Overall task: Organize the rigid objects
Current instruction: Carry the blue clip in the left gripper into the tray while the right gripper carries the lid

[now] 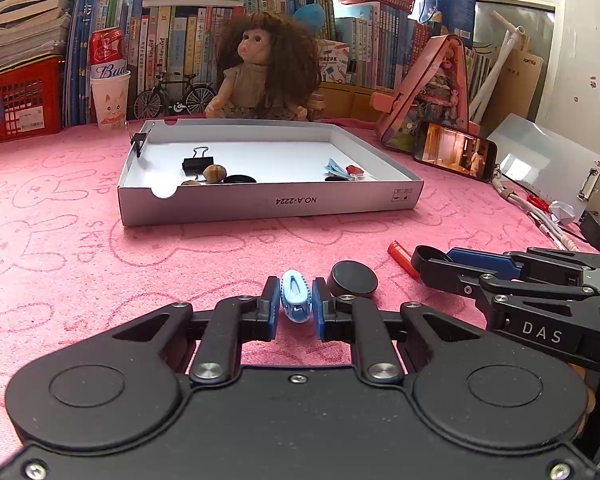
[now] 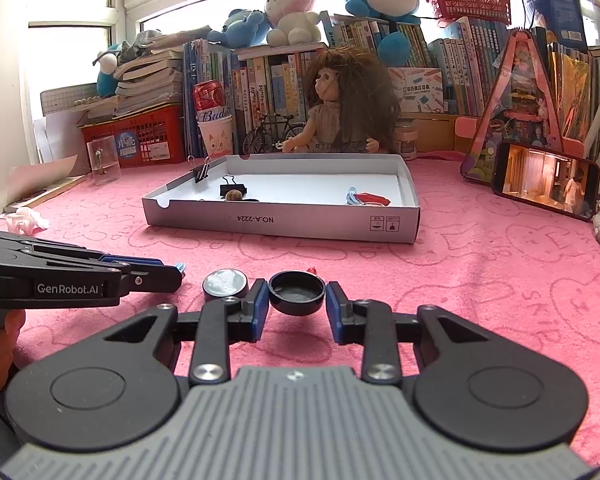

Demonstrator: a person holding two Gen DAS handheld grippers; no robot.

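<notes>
Left gripper (image 1: 296, 300) was clamped on a small blue hair clip (image 1: 296, 296), its blue pads pressing the clip's two sides, with the clip standing on end between them and its long axis running away from the camera. Right gripper (image 2: 296, 300) stood just beside it to the right, and held a black cap (image 2: 296, 292) between its pads; the cap sat hollow side up, level, and appeared lifted a little off the pink cloth (image 2: 480, 280), judging by the shadow under it. The pads seemed to touch the cap's rim on both sides, so I judged it gripped.

The white tray (image 1: 268, 204) lay straight ahead of both grippers, well apart from them across bare cloth, its long side facing them. It already held binder clips, a nut, a dark disc and another blue clip with a red piece. Neither hand looked clearly nearer to the tray; the left faced its middle, the right likewise from its own view.

A round lid (image 1: 352, 278) lay on the cloth just beside the left gripper's right finger, and a red marker (image 1: 400, 258) lay beyond it, near the right gripper's tips. Both were not yet in the tray.

The coming move, as I judged it, called for carrying clip and cap forward over the tray's near wall.
</notes>
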